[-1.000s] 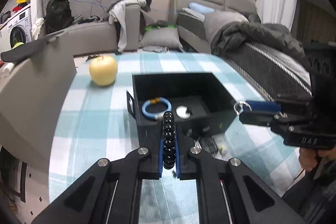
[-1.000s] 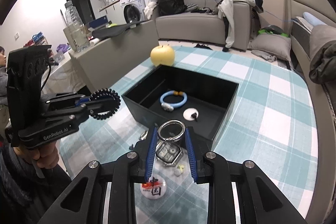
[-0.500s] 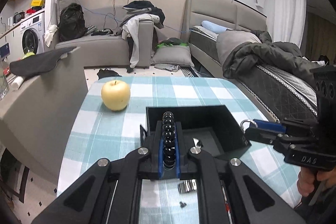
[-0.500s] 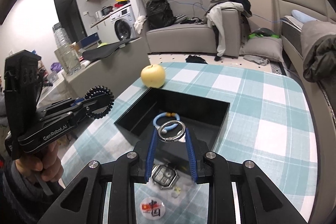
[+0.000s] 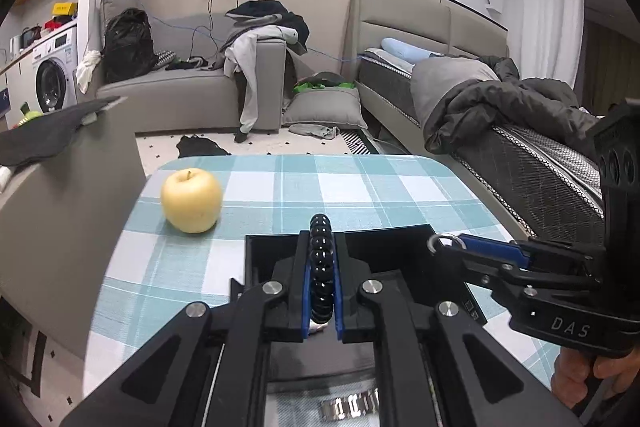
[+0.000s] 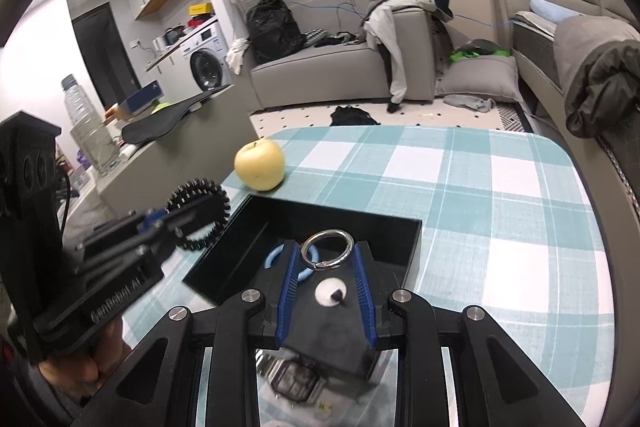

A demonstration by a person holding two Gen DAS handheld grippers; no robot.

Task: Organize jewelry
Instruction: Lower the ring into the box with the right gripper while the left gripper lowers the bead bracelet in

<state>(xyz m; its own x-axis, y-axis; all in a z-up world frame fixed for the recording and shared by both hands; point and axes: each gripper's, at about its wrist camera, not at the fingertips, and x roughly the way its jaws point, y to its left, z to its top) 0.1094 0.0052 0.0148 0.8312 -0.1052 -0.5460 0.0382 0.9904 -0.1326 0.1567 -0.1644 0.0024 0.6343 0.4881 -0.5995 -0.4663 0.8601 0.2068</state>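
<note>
My left gripper (image 5: 321, 247) is shut on a black bead bracelet (image 5: 322, 267), held upright above the near-left wall of the open black box (image 5: 404, 239). The bracelet also shows in the right wrist view (image 6: 199, 215). My right gripper (image 6: 327, 259) is shut on a silver metal ring (image 6: 327, 254) and holds it above the box (image 6: 224, 267). Inside the box lie a light blue bracelet (image 6: 276, 259) and a small white round piece (image 6: 330, 293). The ring also shows in the left wrist view (image 5: 444, 242).
A yellow apple (image 5: 192, 200) sits on the checked tablecloth (image 5: 360, 187) behind the box. A metal watch (image 6: 294, 379) lies on the cloth near the box, its band showing in the left wrist view (image 5: 350, 407). Sofa and bed stand beyond the table.
Both grippers have risen and tilted up, still holding their pieces. The right gripper has moved forward over the box. The left gripper has drawn closer to the box's left wall.
</note>
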